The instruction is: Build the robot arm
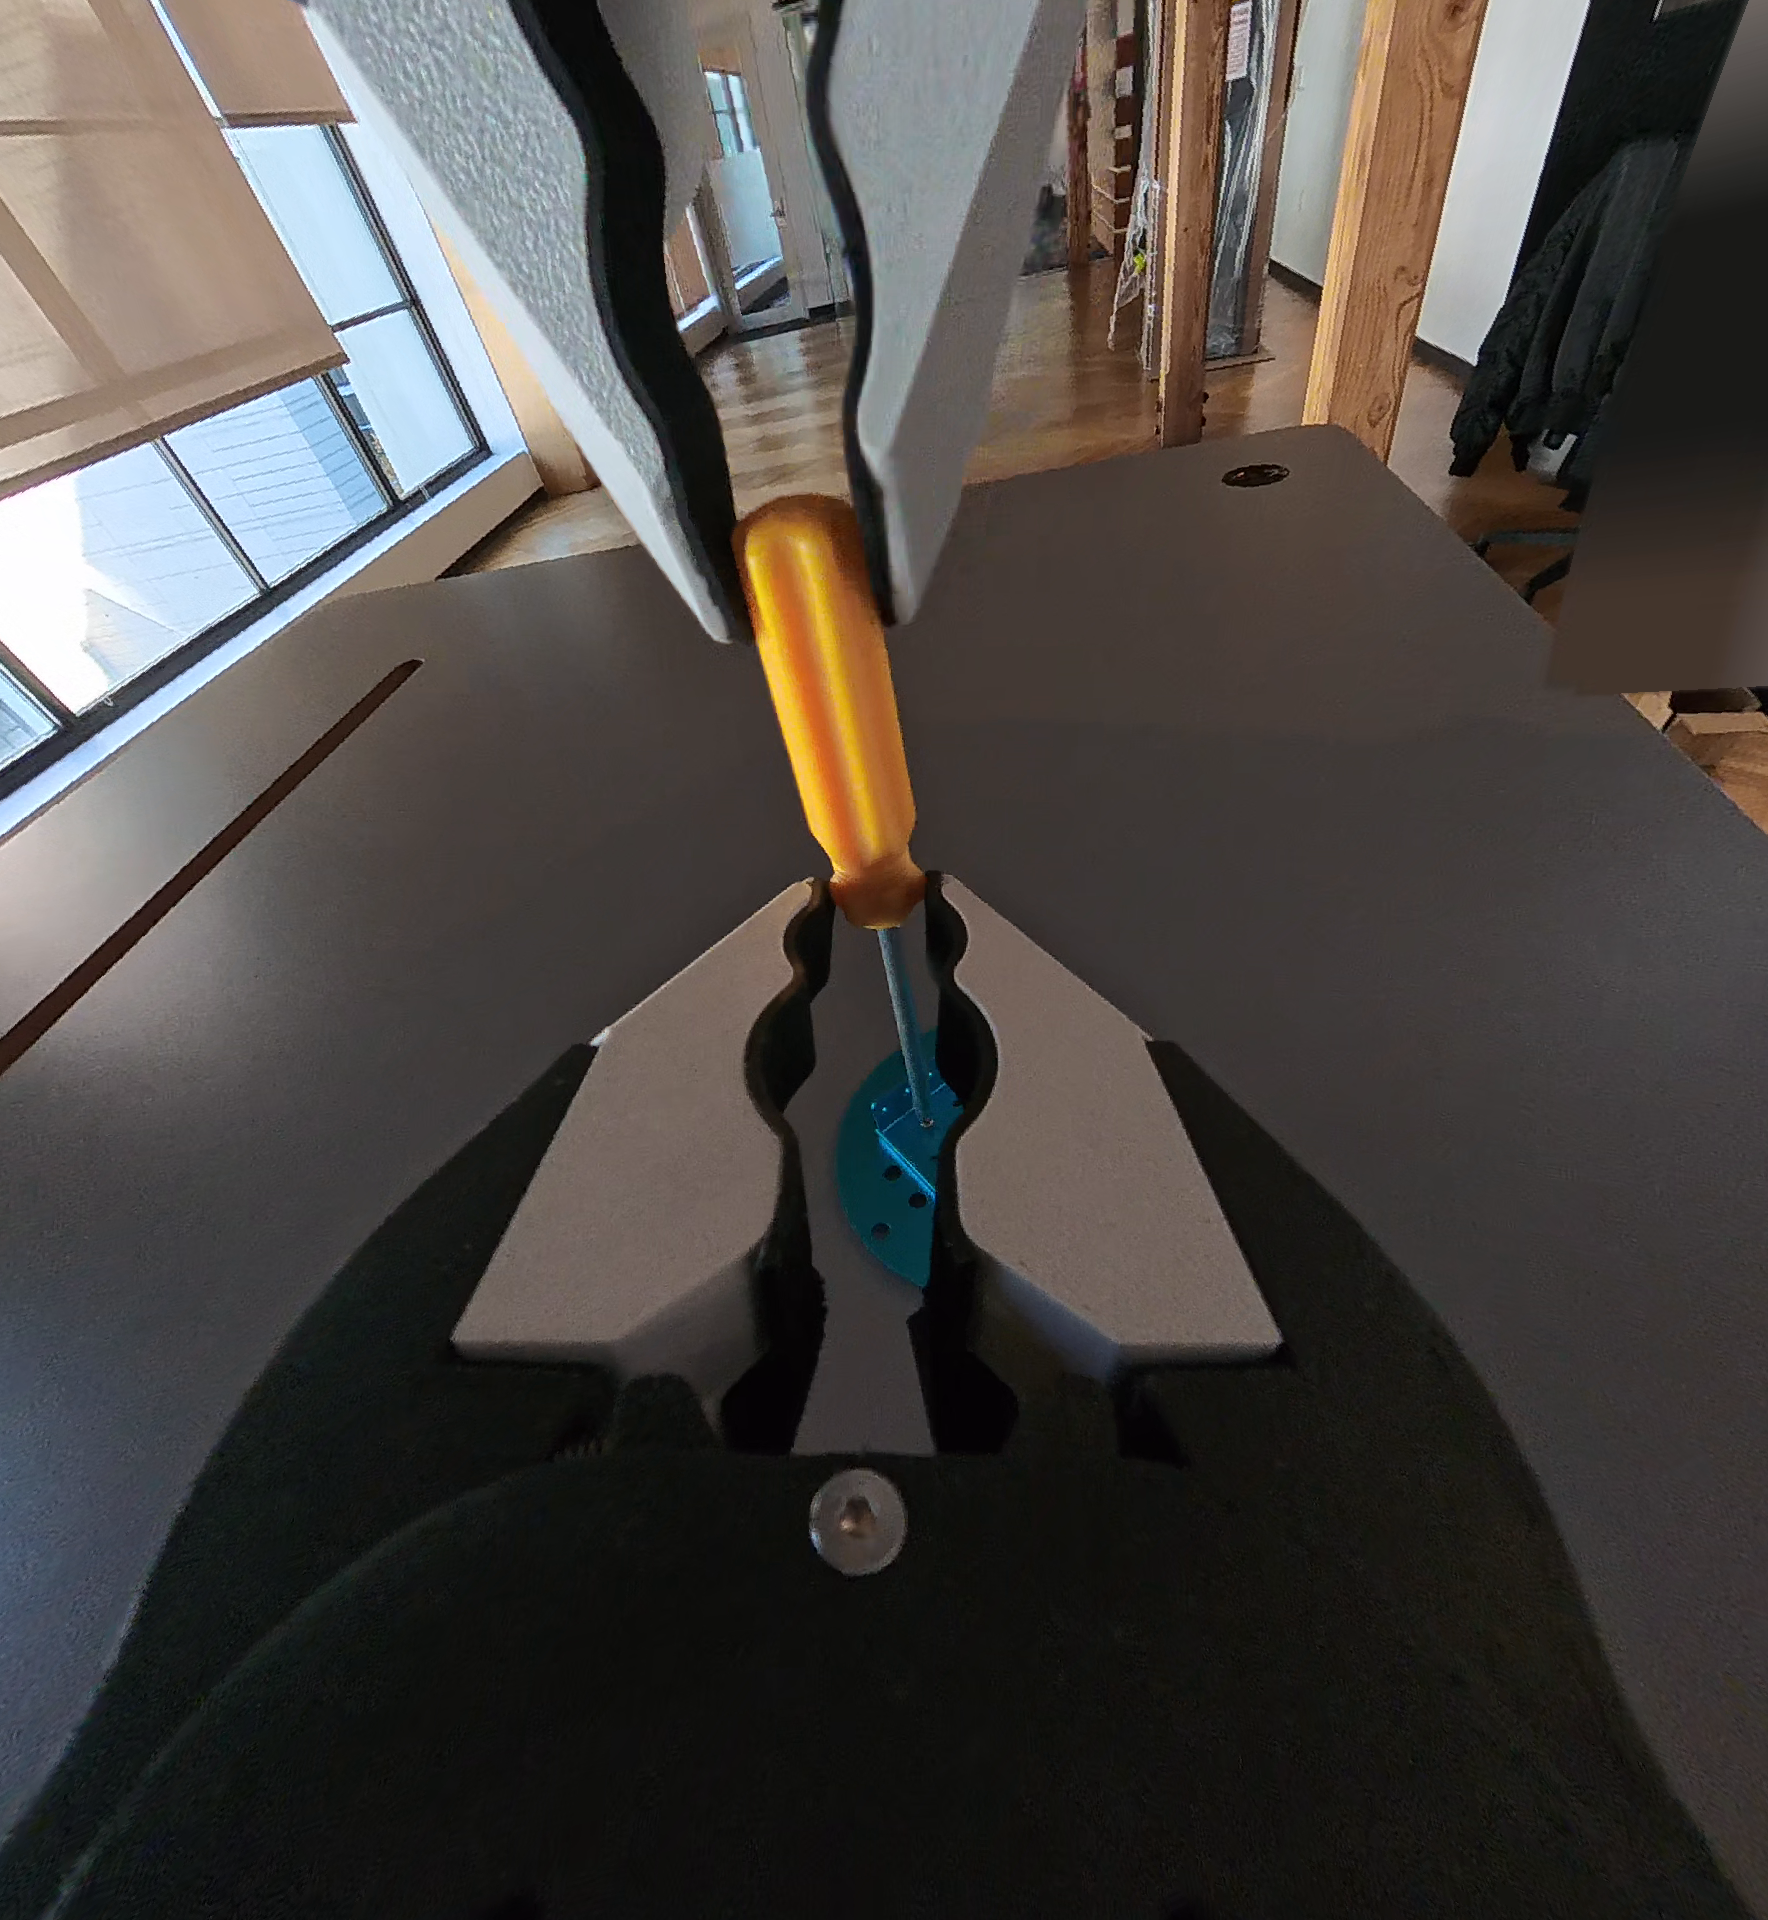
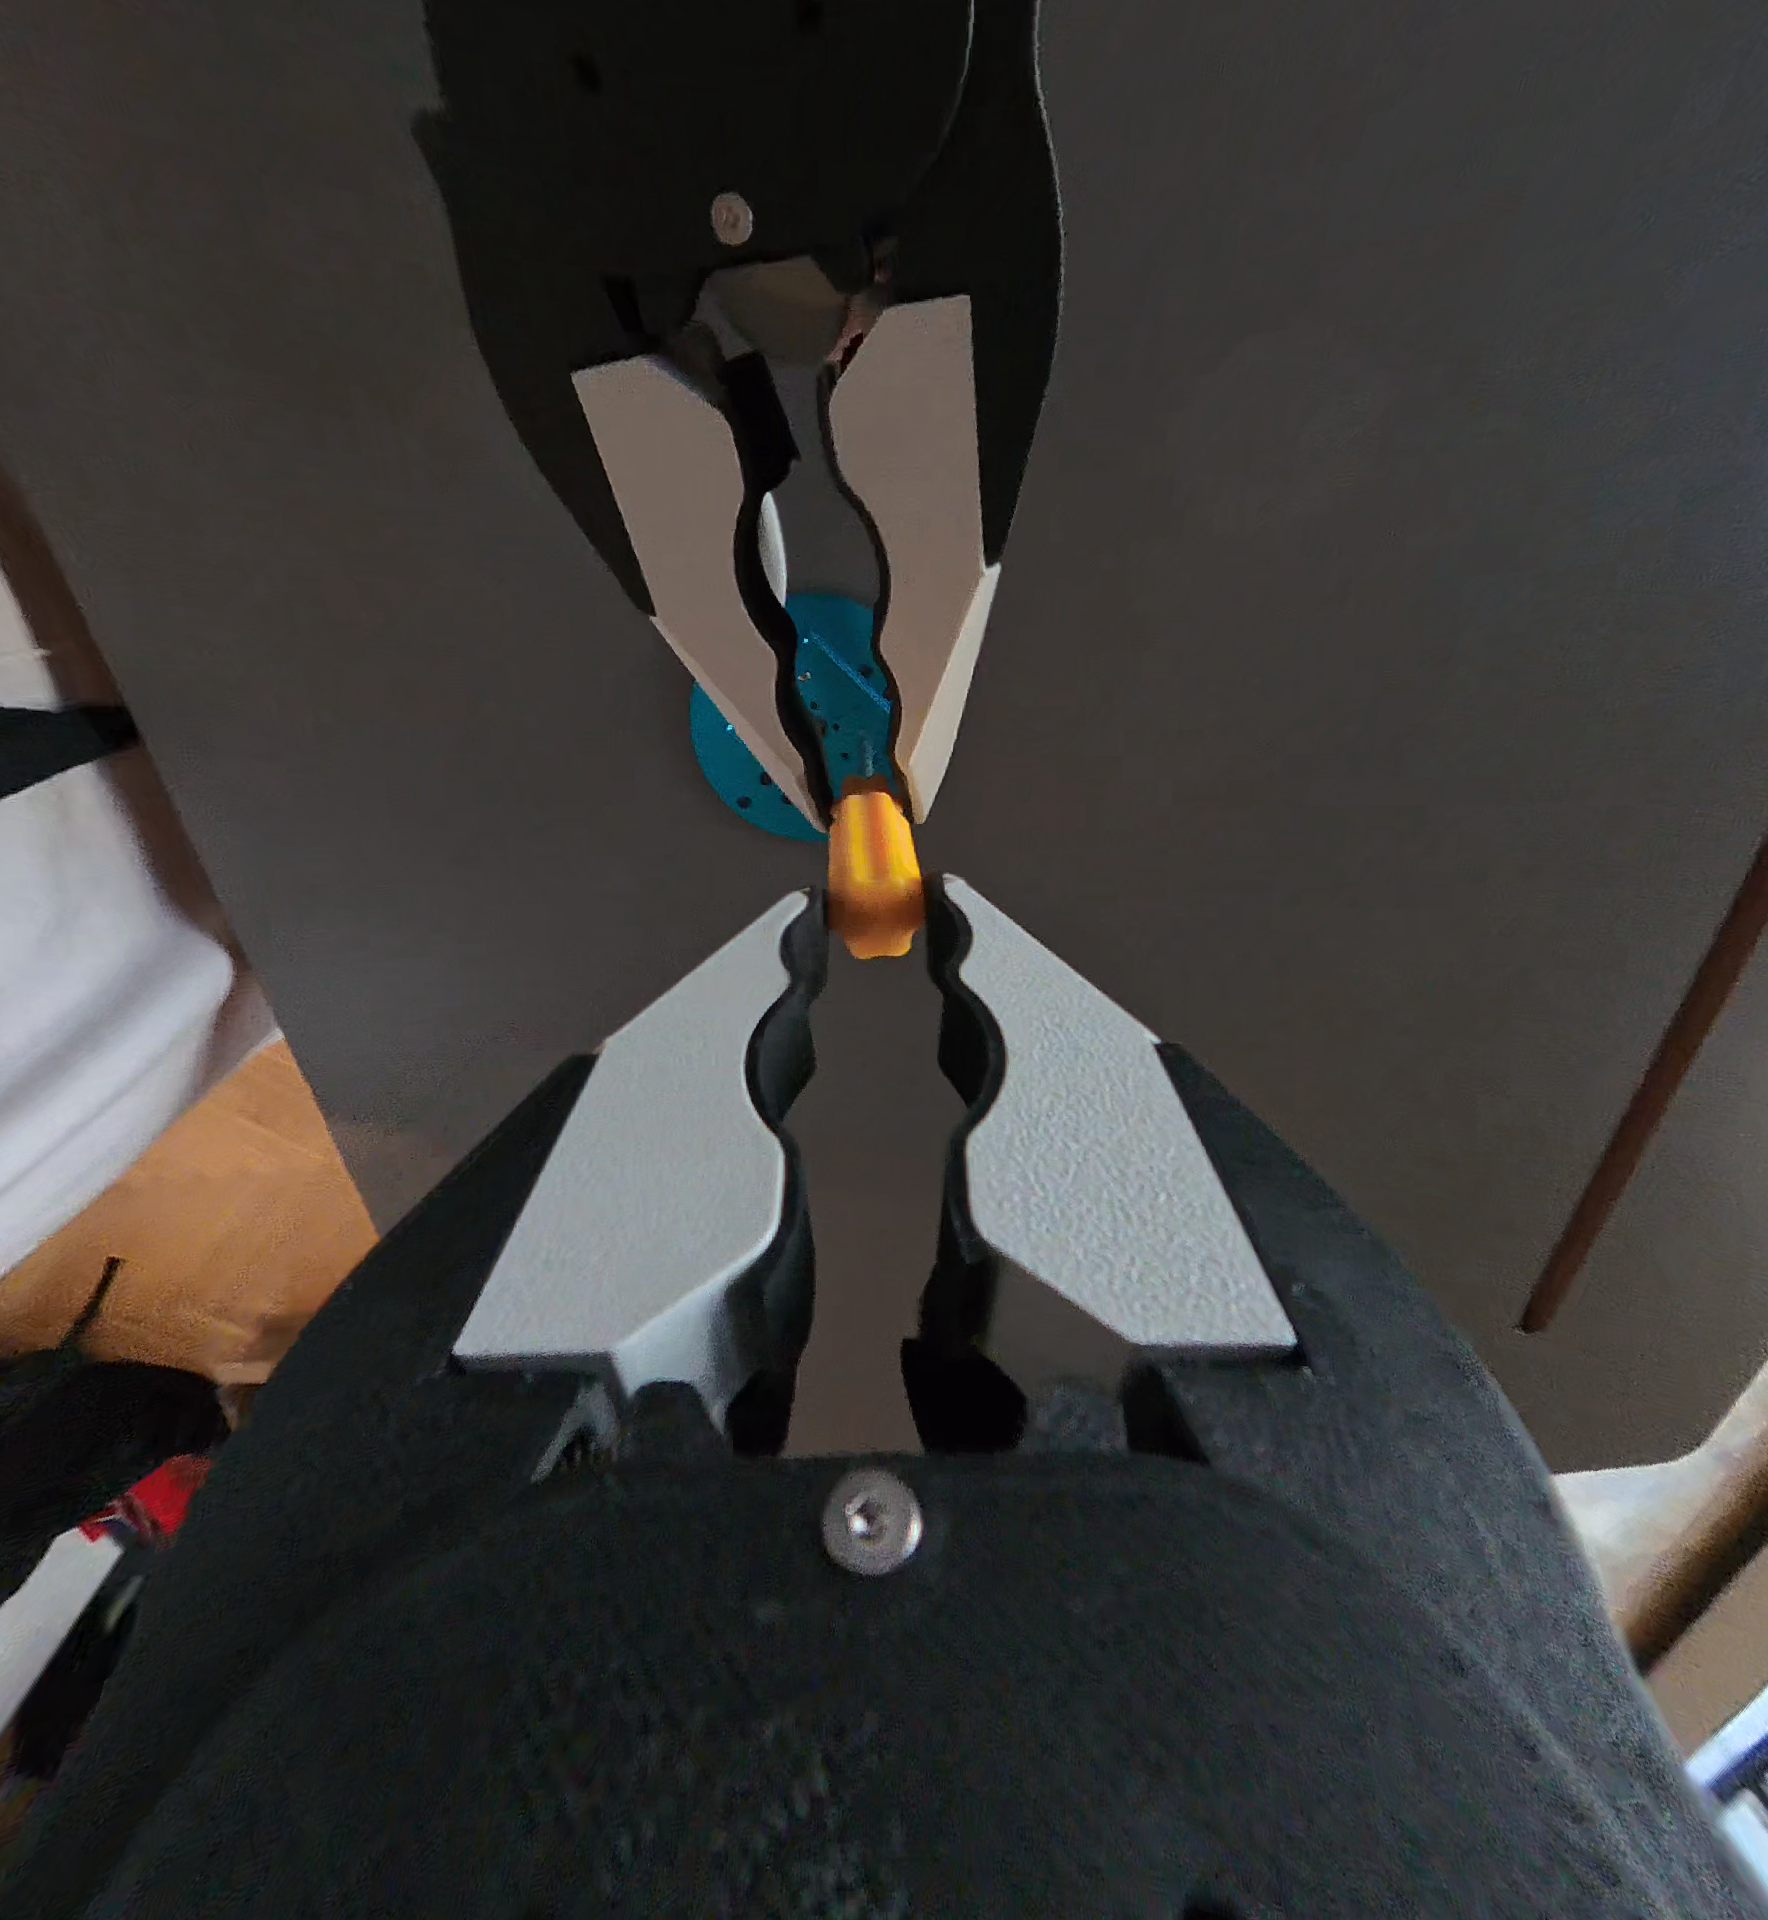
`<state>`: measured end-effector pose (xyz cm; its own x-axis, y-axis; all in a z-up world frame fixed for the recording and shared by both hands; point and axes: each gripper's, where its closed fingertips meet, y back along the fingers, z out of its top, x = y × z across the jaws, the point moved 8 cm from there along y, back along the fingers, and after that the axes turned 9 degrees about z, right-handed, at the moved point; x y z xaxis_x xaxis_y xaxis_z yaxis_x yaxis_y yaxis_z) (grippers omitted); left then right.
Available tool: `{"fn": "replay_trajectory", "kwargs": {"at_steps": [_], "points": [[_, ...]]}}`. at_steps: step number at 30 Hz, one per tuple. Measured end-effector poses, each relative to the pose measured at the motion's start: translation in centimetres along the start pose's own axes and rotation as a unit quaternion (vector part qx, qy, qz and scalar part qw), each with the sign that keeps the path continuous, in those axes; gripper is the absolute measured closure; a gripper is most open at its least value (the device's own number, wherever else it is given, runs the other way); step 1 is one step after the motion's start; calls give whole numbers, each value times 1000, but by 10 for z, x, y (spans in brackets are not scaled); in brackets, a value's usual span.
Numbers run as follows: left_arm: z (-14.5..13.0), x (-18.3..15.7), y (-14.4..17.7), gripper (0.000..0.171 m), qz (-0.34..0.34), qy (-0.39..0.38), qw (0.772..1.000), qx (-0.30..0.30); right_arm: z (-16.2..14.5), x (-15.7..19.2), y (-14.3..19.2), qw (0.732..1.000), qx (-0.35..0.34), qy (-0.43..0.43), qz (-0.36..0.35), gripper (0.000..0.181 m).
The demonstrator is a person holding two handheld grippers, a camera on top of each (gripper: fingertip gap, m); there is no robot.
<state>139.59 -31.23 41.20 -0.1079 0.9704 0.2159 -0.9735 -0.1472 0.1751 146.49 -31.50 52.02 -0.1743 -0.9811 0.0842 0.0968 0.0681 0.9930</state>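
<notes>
Status as observed: the orange-handled screwdriver (image 1: 833, 717) stood nearly upright over the dark grey table (image 1: 1275, 831), leaning slightly toward 11 o'clock in the left wrist view. Its thin shaft ran down to a small blue angle bracket (image 1: 901, 1138) sitting on a round blue perforated plate (image 1: 864, 1216). The tip met the bracket at a small fastener point. Whether that fastener was fully seated could not be told. The plate lay flat on the table.

Left gripper (image 1: 875, 894): jaws nearly closed, tips pinching the flared collar at the bottom of the handle, one tip on each side. The shaft, bracket and plate showed through the narrow gap between its fingers, toward 6 o'clock of the tips.

Right gripper (image 2: 875, 906): jaws drawn in to a narrow gap, tips clamped on the rounded top end of the handle. In its own view the handle ran away toward 12 o'clock, with the left gripper just beyond it. The blue plate showed past that, partly at 10 o'clock of the handle.

Both grippers therefore held the one tool, at opposite ends of its handle. Neither touched the plate or bracket as far as could be seen.
</notes>
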Motion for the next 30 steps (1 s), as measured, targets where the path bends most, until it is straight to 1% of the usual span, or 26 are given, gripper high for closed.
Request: {"fn": "replay_trajectory", "kwargs": {"at_steps": [3,6,9,11,13,14,15,16,19,20,22,23,26,29,30], "points": [[0,0,1,156,-2,-5,1000,2,1,1,0,1000,-2,4,-4,163],[1,-2,0,157,10,-17,1000,3,-1,-1,0,996,-4,-87,-2,164],[2,-3,-2,155,22,-24,999,2,-3,-4,0,982,-30,-185,3,164],[2,-2,-2,156,25,-28,999,5,-3,-4,0,979,-43,-199,2,164],[2,-2,-2,156,21,-25,999,4,-3,-3,-1,984,-42,-173,4,164],[2,-2,-1,156,19,-25,1000,4,-2,-1,-1,990,-34,-139,9,159],[2,-2,-1,156,17,-26,1000,5,-1,1,-2,994,-25,-102,13,150],[2,-3,-2,156,15,-28,999,6,-1,3,-2,998,-17,-63,8,148],[2,-4,-2,156,11,-28,1000,6,-1,5,-4,1000,6,20,-18,159],[3,-4,-2,156,10,-28,1000,6,-1,5,-4,999,9,35,-21,164],[2,-3,-2,156,10,-30,999,7,0,5,-5,999,8,33,-24,163],[2,-3,-2,156,9,-28,1000,7,0,5,-5,1000,10,19,-18,164],[3,-4,-3,155,15,-24,1000,8,-1,2,-5,997,13,-71,-10,163],[2,-5,-5,156,21,-27,999,5,-2,-1,-4,982,-4,-189,6,163],[2,-5,-5,156,21,-27,999,6,-3,-1,-4,979,-5,-202,8,163]]}}
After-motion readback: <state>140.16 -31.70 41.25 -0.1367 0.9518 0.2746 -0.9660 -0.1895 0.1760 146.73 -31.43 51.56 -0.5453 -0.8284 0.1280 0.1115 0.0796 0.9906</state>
